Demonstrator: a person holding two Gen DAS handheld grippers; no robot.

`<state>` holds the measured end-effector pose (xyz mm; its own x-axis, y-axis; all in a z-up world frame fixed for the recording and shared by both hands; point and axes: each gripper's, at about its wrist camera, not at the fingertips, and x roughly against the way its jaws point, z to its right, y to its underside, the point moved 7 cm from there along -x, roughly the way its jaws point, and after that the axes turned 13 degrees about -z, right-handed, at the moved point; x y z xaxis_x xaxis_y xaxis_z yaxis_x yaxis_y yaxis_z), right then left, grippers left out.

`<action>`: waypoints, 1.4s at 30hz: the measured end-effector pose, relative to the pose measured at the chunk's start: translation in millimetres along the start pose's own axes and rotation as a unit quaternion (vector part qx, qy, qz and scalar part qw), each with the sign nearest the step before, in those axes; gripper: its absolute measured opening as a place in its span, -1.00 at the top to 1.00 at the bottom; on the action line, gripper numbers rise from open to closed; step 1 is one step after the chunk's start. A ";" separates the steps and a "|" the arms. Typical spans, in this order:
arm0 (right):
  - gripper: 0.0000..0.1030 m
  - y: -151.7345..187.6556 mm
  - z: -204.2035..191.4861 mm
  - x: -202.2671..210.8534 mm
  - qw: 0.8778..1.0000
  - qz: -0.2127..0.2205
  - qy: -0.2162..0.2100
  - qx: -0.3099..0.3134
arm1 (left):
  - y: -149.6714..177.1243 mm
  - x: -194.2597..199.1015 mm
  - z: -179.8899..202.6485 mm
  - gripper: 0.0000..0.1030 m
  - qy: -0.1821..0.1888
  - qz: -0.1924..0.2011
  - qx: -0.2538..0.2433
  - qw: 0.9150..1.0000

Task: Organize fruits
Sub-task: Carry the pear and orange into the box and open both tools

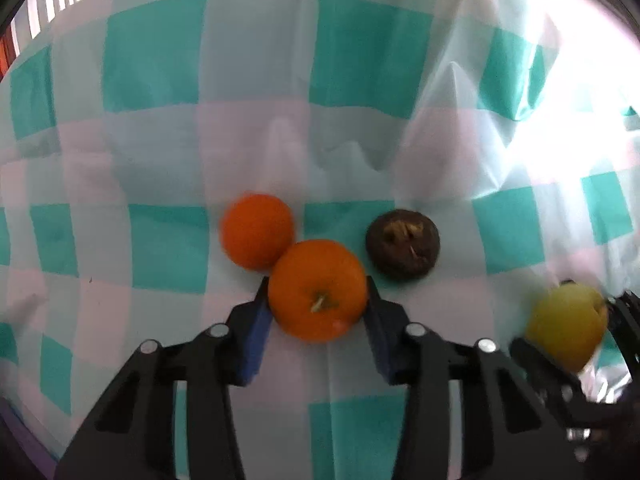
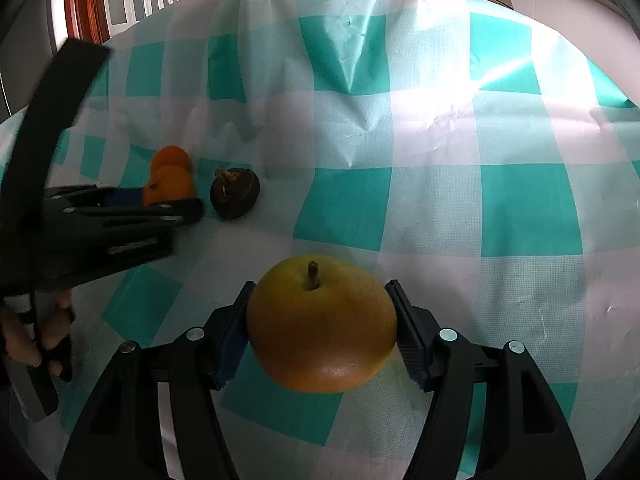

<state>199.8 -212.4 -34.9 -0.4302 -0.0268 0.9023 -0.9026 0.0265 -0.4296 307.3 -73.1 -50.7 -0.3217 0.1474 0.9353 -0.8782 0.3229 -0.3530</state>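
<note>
Your left claw point(image 1: 318, 298) has its blue pads pressed on either flank of the near orange point(image 1: 318, 300), stem end facing the camera, so you're holding that one. Just ahead of the left claw and a touch to its left, the second orange point(image 1: 257, 230) sits on the cloth, touching the one you hold (that contact looks deliberate, like you're lining the oranges up as a pair). Ahead and to the right of the same claw sits the dark brown fruit point(image 1: 403, 243), apart from both oranges, its dried crown turned toward you.

Over on the other side, your right claw point(image 2: 322, 326) grips the yellow pear-like fruit point(image 2: 322, 324) across its widest part, stem up, pads bearing on both sides. It reads as lifted off or just at the cloth; I can't tell which.

The checked tablecloth point(image 2: 436, 208) covers the whole worktop. From the right claw, there's plenty of bare cloth ahead and to the right, with only soft wrinkles. To its left, the brown fruit and the oranges cluster close beside the left claw, so that lane is tight. The cloth's far edge drops away well ahead, by the wooden cabinet fronts point(image 2: 86, 0).

My read: yellow fruit probably belongs in line beside the brown one, so come in from the open right side. Watch the left claw on release: opening the pads could nudge the touching orange and send it rolling.
</note>
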 end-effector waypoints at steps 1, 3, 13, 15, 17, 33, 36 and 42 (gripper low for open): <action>-0.23 0.1 0.1 0.2 1.000 0.000 0.000 -0.001 | 6.6 3.6 -1.6 0.16 0.006 -0.004 0.003 1.000; -0.23 -0.9 0.6 1.0 1.000 -0.001 -0.001 -0.001 | 22.3 13.0 -3.5 0.17 0.014 -0.008 0.012 1.000; -0.22 -0.6 -6.0 -2.6 1.000 -0.013 0.021 0.009 | 151.5 85.9 24.7 0.17 0.052 -0.031 -0.024 0.998; -0.22 10.6 -15.1 4.0 0.999 -0.033 0.033 0.012 | 184.6 102.4 33.5 0.17 0.063 -0.035 -0.043 0.996; -0.22 28.7 -24.9 23.6 0.999 -0.035 0.017 -0.013 | 209.4 121.1 32.7 0.17 0.068 -0.032 -0.062 0.995; -0.22 108.5 -205.1 158.6 0.993 -0.029 -0.105 -0.033 | 293.8 273.3 -95.8 0.16 0.050 0.064 -0.018 0.997; -0.22 97.8 -251.7 185.2 0.991 -0.012 -0.130 0.000 | 307.3 292.7 -134.9 0.16 0.036 0.077 0.018 0.996; -0.22 92.1 -342.9 208.0 0.984 -0.008 -0.148 0.100 | 334.9 310.2 -209.7 0.16 0.006 0.077 0.086 0.993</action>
<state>31.4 127.1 125.4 -0.3740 -0.3170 0.8716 -0.8808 -0.1730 -0.4408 -12.4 276.8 115.8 -0.4535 0.1933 0.8700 -0.8668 0.1314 -0.4810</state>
